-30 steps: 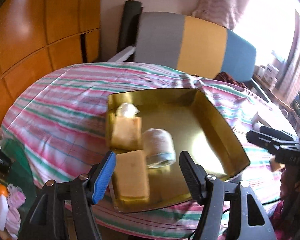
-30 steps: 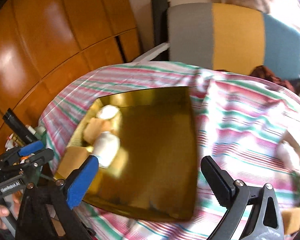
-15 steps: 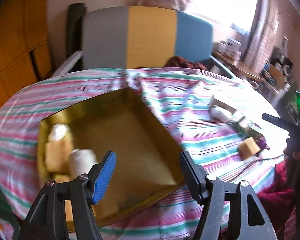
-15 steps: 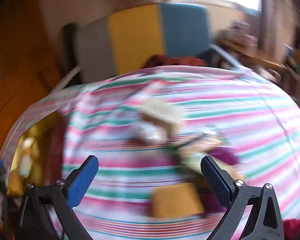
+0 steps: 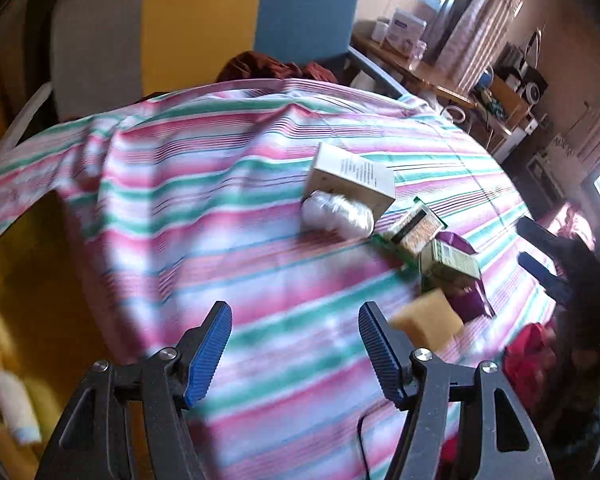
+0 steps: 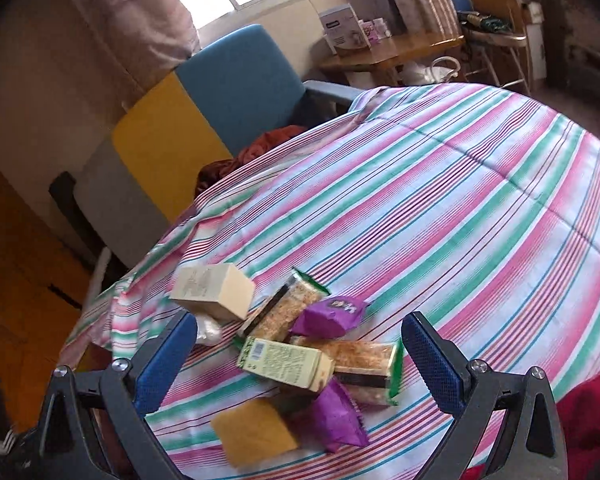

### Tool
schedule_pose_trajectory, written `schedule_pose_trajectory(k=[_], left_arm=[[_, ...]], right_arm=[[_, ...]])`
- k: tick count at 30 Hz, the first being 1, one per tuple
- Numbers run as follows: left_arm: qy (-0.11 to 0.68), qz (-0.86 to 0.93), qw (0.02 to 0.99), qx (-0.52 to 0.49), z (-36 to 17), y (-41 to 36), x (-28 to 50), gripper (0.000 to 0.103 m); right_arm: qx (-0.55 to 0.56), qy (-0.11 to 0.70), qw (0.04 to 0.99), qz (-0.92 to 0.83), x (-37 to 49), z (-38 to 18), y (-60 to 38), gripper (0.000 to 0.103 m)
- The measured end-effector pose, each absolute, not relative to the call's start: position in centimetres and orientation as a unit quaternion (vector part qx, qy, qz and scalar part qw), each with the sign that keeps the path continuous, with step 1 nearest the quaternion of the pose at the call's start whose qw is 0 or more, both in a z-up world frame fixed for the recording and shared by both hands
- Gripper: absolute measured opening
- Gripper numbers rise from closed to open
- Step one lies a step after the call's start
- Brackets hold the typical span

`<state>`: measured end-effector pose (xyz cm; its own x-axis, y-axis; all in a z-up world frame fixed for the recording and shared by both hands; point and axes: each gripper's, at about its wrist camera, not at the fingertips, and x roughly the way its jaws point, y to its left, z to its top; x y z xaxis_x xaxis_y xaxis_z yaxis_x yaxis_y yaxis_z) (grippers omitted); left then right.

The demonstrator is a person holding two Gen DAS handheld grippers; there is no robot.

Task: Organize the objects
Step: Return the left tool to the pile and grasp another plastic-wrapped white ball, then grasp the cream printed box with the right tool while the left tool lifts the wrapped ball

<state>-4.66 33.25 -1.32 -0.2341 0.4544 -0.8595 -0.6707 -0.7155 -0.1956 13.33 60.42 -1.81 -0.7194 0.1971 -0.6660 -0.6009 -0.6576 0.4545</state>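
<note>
A heap of small goods lies on the striped tablecloth point(image 6: 440, 184): a cream box point(image 6: 214, 290), a white wrapped bundle point(image 5: 338, 214), clear packs of grain bars point(image 6: 282, 312), a green-labelled carton point(image 6: 286, 364), purple packets point(image 6: 338, 414) and a yellow sponge point(image 6: 256, 432). My right gripper point(image 6: 298, 364) hovers open just over the heap, nothing pressed between its blue pads. My left gripper point(image 5: 294, 350) stands open above bare cloth, left of the yellow sponge point(image 5: 428, 324). The gold tray point(image 5: 24, 280) shows at the left edge with a white roll point(image 5: 16, 408) in it.
A chair with grey, yellow and blue panels point(image 6: 204, 116) stands behind the table, a brown cloth point(image 6: 256, 152) on its seat. A wooden side table point(image 6: 388, 50) with boxes is at the back right. Red fabric point(image 5: 528, 354) lies near the table's front right.
Both grippers have swung right, away from the gold tray and toward the heap of goods. The tray has slid to the left edge of the left view. Both stay open and empty.
</note>
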Motion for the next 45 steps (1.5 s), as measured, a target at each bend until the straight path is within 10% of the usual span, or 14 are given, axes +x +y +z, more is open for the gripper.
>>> schedule_pose_trajectory(k=[18, 23, 45], left_arm=[[0.222, 0.759, 0.386, -0.476, -7.9, 46.1, -8.5, 0.087], [0.172, 0.748, 0.403, -0.499, -9.3, 45.3, -9.5, 0.06], [0.163, 0.801, 0.406, -0.409, -10.4, 33.9, 0.3, 0.042]], right_arm=[[-0.304, 0.388, 0.182, 0.851, 13.0, -2.8, 60.6, 0.103], [-0.31, 0.383, 0.183, 0.851, 12.9, -2.8, 60.5, 0.103], [-0.387, 0.296, 0.14, 0.862, 9.2, -3.6, 57.0, 0.103]])
